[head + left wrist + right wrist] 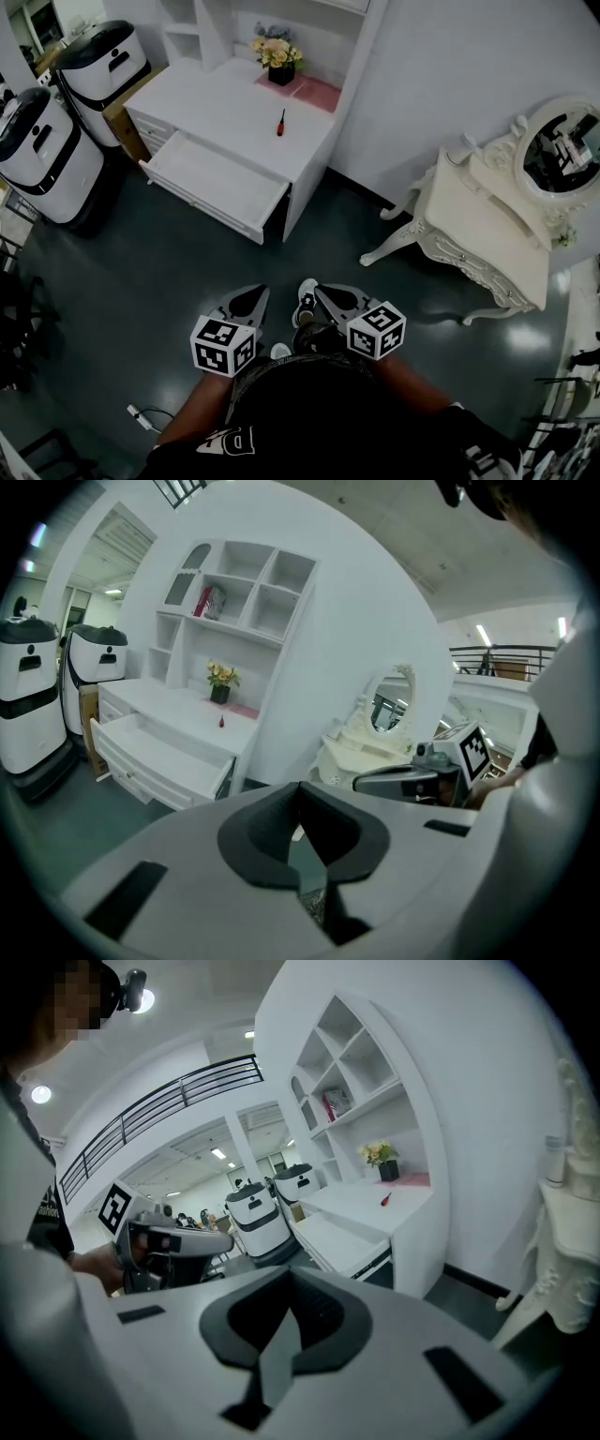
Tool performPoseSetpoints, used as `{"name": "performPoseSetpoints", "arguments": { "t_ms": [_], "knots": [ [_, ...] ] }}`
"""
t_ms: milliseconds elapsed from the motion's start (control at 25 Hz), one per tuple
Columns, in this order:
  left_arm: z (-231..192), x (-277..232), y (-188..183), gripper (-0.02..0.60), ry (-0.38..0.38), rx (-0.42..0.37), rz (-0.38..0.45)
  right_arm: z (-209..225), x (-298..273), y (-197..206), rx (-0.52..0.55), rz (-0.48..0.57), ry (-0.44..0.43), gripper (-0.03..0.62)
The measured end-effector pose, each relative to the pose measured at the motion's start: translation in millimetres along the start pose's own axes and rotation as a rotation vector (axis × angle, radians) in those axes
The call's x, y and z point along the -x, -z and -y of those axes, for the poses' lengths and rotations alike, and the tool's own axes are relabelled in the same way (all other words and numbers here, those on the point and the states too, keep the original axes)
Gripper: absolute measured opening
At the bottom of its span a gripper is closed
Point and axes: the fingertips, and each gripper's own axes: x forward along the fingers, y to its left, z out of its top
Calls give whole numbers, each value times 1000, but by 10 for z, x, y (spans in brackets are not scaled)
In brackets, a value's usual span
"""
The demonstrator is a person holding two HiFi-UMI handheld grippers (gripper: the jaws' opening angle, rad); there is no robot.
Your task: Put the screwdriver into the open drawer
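Hanging well short of desk [217,101]: left gripper [251,300], right gripper [333,300], jaws pressed together, empty | screwdriver [280,123] lay on desk top behind drawer [211,180] | likely light, stiff, prone to roll; pinch across handle.

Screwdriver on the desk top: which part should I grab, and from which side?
Take the screwdriver by its red handle, probably from above with the jaws across it: it lies flat and alone on the desk, handle end toward the open drawer.
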Motion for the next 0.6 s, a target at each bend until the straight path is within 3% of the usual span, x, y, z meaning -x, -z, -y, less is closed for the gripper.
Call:
{"name": "performPoseSetpoints", "arguments": {
  "t_ms": [600],
  "knots": [
    [-605, -615, -523, 15, -88, 8, -9, 617, -792, -693, 34, 35, -82, 9]
  ]
}}
